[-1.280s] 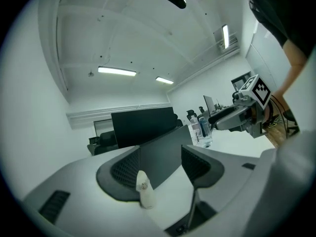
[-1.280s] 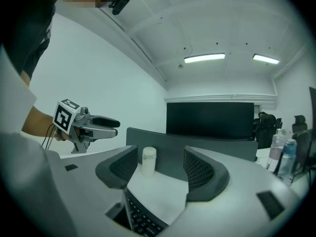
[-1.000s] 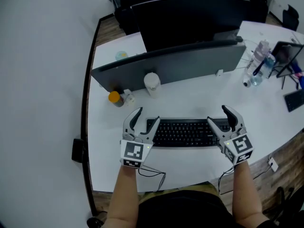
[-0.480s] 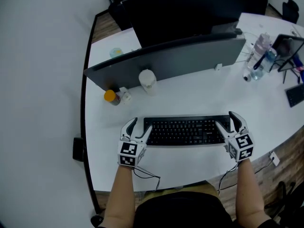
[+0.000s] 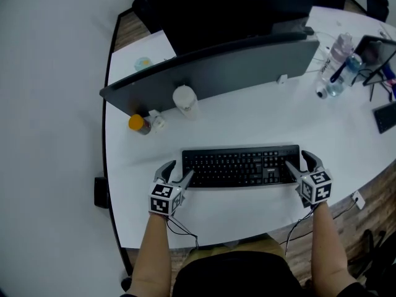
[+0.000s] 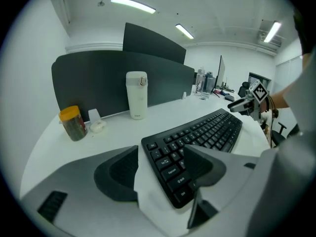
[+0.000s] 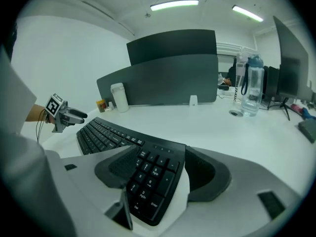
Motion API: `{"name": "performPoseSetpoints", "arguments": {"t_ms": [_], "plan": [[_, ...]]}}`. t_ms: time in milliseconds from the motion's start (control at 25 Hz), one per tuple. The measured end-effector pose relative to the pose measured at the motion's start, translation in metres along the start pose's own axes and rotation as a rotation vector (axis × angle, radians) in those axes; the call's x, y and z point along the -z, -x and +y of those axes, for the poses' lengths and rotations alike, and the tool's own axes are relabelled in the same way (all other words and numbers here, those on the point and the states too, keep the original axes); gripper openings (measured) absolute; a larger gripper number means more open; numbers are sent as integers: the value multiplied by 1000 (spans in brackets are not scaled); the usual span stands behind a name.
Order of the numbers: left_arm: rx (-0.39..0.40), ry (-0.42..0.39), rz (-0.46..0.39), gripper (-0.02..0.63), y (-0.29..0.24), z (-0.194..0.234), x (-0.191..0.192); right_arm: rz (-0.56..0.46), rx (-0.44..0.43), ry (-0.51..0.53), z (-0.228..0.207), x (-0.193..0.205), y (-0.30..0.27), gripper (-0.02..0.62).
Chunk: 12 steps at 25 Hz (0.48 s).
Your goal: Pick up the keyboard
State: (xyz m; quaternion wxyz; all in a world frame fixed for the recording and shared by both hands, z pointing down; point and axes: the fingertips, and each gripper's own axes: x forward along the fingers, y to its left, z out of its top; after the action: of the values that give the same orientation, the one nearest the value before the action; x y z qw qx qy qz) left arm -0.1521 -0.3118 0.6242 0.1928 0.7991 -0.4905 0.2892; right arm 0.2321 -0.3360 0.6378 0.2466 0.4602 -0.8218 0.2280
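- Now your left tool (image 5: 177, 172) is open, its jaws have just been opening, and the left end of the black keyboard (image 5: 240, 166) sits between them, not clamped.
- Your right tool (image 5: 299, 161) is open too, around the number-pad end.
- The keyboard lies flat on the white counter (image 5: 247, 116), near its front edge.

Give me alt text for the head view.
A black keyboard lies on a white desk, the open left tongs and right tongs straddling its ends, not yet gripping; the left tongs have just been opening. A white tumbler and orange-lidded jar stand behind.
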Motion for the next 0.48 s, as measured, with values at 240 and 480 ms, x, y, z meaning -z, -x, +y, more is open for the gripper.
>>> {"name": "performPoseSetpoints", "arguments": {"t_ms": [240,480], "plan": [[51,54,109,310,-12,-5,22,90,-10,-91,-8,31,-7,282],[69,175,153,347,-19,-1,40,130,-38,-204,-12,42,-13,295]]}}
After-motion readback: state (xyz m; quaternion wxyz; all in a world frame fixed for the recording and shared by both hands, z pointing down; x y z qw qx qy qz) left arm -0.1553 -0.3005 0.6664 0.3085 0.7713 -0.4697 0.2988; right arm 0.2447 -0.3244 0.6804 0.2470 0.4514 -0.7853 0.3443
